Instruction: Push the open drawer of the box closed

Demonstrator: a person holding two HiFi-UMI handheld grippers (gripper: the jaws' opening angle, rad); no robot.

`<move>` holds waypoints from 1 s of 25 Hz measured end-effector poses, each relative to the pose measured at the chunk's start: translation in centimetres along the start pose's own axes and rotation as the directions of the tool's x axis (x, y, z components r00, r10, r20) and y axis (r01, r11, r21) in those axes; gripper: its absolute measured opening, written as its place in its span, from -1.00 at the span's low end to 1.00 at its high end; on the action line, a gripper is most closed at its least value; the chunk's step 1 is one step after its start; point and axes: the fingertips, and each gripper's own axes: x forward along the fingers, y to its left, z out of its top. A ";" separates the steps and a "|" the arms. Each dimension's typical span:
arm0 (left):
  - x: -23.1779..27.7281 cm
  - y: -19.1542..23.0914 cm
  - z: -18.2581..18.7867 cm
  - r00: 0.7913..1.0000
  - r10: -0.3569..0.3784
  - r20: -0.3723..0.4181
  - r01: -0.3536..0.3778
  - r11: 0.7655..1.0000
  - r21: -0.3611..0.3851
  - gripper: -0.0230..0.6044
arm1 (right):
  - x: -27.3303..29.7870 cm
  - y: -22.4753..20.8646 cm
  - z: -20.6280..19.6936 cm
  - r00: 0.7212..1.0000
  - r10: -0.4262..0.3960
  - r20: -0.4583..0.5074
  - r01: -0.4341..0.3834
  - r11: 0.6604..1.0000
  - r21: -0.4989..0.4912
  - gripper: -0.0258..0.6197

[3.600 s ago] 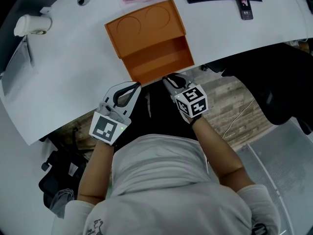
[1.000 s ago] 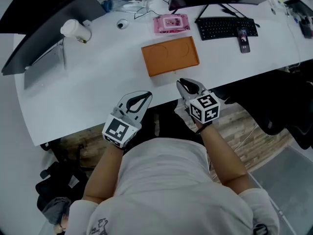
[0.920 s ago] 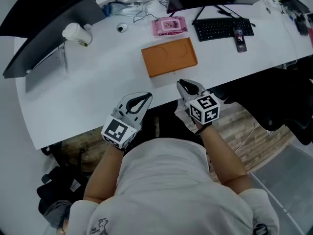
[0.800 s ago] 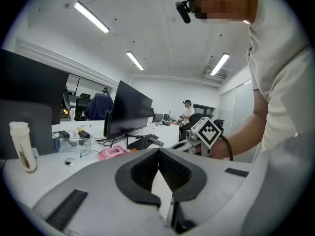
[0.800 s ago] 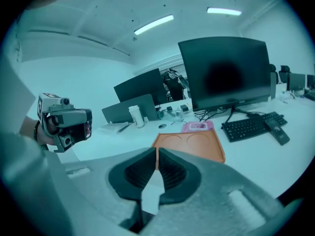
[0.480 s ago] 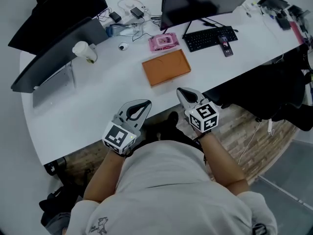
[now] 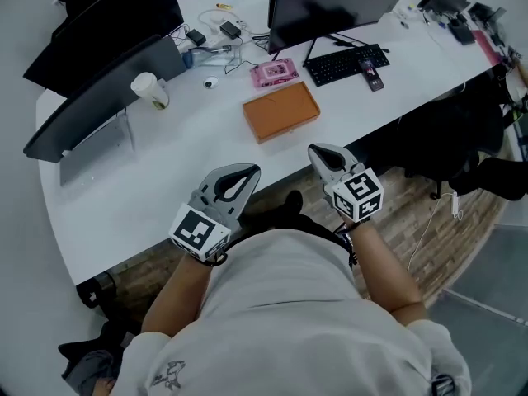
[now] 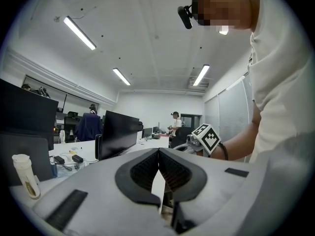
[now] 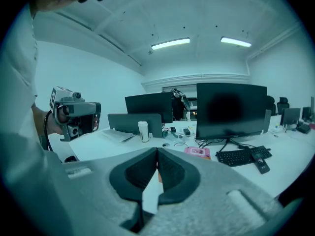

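The orange box (image 7: 281, 111) lies flat on the white desk (image 7: 165, 167) with its drawer pushed in, so no open tray shows. My left gripper (image 7: 251, 170) hovers over the desk's near edge, short of the box and to its left, shut and empty. My right gripper (image 7: 317, 149) hangs just off the desk edge, below and right of the box, also shut with nothing in it. In the left gripper view the pads (image 8: 147, 170) meet at the tip. The right gripper view shows its jaws pressed together, and the box is hidden behind them.
Behind the box sit a pink packet (image 7: 275, 73), a keyboard (image 7: 346, 64) with a phone (image 7: 369, 76), a dark monitor (image 7: 338, 11), a paper cup (image 7: 150, 91) and a laptop (image 7: 95, 151). A black chair (image 7: 462, 147) stands at the right. People stand far off in the room.
The drawer that stood open earlier is now closed. Over the last second both grippers and the head rose and drew back from the desk, so the box looks smaller and farther.
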 end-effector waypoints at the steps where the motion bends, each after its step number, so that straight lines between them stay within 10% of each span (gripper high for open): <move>1: -0.5 -0.5 0.5 1.000 -0.006 0.006 0.006 1.000 -0.003 -0.93 | -0.8 0.3 0.3 1.000 -0.009 0.004 0.009 1.000 -0.006 -0.91; 25: -2.6 -18.1 2.8 0.997 0.044 0.063 -0.045 0.999 0.013 -0.93 | -22.1 4.6 -1.1 0.996 0.048 0.080 -0.040 0.994 -0.100 -0.91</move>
